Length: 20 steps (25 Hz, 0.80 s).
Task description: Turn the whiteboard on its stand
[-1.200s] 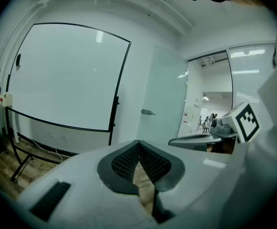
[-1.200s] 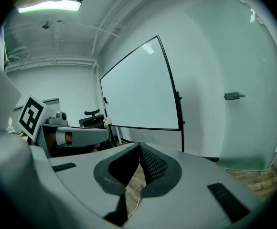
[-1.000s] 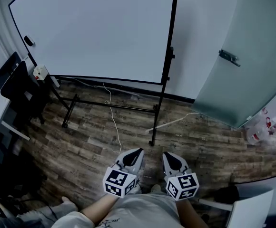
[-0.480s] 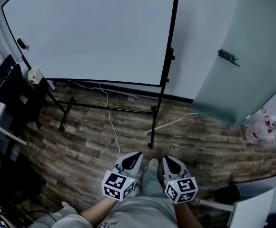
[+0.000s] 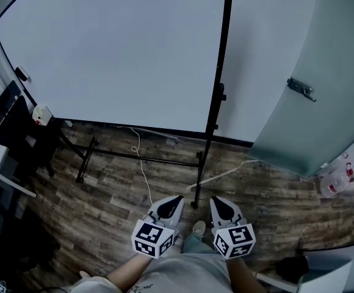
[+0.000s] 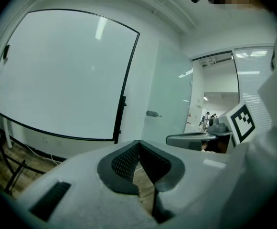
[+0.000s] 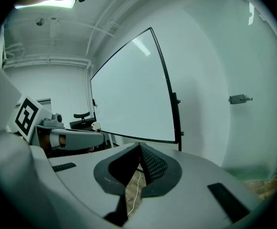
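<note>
While the left gripper (image 5: 177,198) and the right gripper (image 5: 214,199) hung side by side at the bottom centre of the head view, one whiteboard (image 5: 116,47) filled the upper left of the frame, well apart from both. Its face was white and blank, edged by a thin black frame. It sat on one black stand (image 5: 215,102), whose feet rested on the wood floor (image 5: 104,194). Both grippers had their fingers together with nothing between them. One white cable (image 5: 145,176) lay on the floor below the board. One frosted door (image 5: 323,72) stood at the upper right.
</note>
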Each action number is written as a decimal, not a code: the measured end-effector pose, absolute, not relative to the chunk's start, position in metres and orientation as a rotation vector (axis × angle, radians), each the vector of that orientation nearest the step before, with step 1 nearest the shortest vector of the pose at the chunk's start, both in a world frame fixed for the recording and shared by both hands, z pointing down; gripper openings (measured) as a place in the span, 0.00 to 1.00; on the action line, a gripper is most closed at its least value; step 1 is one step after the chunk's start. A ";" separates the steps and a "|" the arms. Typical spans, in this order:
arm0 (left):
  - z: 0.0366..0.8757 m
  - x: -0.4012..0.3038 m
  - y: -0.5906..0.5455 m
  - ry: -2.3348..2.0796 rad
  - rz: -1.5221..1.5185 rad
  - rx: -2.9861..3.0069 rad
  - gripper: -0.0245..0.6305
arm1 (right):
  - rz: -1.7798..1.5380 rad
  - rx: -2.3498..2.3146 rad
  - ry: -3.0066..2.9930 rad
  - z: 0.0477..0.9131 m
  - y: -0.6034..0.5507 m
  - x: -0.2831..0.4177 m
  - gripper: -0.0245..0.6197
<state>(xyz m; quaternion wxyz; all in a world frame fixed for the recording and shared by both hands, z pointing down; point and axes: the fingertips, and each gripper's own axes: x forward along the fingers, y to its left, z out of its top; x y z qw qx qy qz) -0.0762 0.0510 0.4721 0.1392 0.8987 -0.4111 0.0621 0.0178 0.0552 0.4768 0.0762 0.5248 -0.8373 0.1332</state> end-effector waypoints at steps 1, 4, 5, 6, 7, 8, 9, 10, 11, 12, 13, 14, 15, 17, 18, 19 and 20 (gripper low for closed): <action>0.468 -0.073 0.038 -1.198 0.172 2.600 0.05 | 0.385 1.568 -2.515 0.473 0.042 0.022 0.05; 0.460 -0.060 0.003 -1.223 0.152 2.600 0.05 | 0.361 1.551 -2.534 0.464 0.007 0.034 0.05; 0.458 -0.054 -0.007 -1.226 0.147 2.602 0.05 | 0.354 1.546 -2.539 0.462 -0.004 0.039 0.05; 0.456 -0.049 -0.017 -1.229 0.144 2.604 0.05 | 0.348 1.542 -2.543 0.460 -0.014 0.044 0.05; 0.455 -0.043 -0.026 -1.230 0.141 2.606 0.05 | 0.342 1.539 -2.548 0.458 -0.024 0.048 0.05; 0.455 -0.038 -0.035 -1.233 0.141 2.606 0.05 | 0.339 1.537 -2.554 0.456 -0.034 0.053 0.05; 0.454 -0.033 -0.044 -1.236 0.141 2.605 0.05 | 0.336 1.535 -2.560 0.454 -0.043 0.058 0.05; 0.454 -0.028 -0.053 -1.240 0.142 2.604 0.05 | 0.332 1.534 -2.566 0.452 -0.051 0.062 0.05; 0.453 -0.023 -0.061 -1.246 0.142 2.603 0.05 | 0.326 1.531 -2.570 0.451 -0.059 0.066 0.05; 0.452 -0.020 -0.068 -1.252 0.140 2.603 0.05 | 0.321 1.528 -2.574 0.450 -0.066 0.070 0.05; 0.451 -0.017 -0.075 -1.258 0.139 2.602 0.05 | 0.318 1.524 -2.577 0.449 -0.072 0.073 0.05; 0.451 -0.015 -0.080 -1.264 0.137 2.599 0.05 | 0.318 1.519 -2.580 0.450 -0.078 0.076 0.05; 0.451 -0.014 -0.085 -1.268 0.138 2.596 0.05 | 0.320 1.516 -2.580 0.451 -0.084 0.078 0.05; 0.452 -0.012 -0.093 -1.269 0.142 2.589 0.05 | 0.327 1.511 -2.578 0.453 -0.093 0.082 0.05; 0.452 -0.011 -0.096 -1.266 0.145 2.588 0.05 | 0.328 1.510 -2.577 0.454 -0.097 0.083 0.05; 0.452 -0.010 -0.099 -1.263 0.148 2.590 0.05 | 0.328 1.511 -2.577 0.453 -0.101 0.084 0.05; 0.452 -0.010 -0.102 -1.258 0.152 2.593 0.05 | 0.327 1.512 -2.578 0.452 -0.106 0.085 0.05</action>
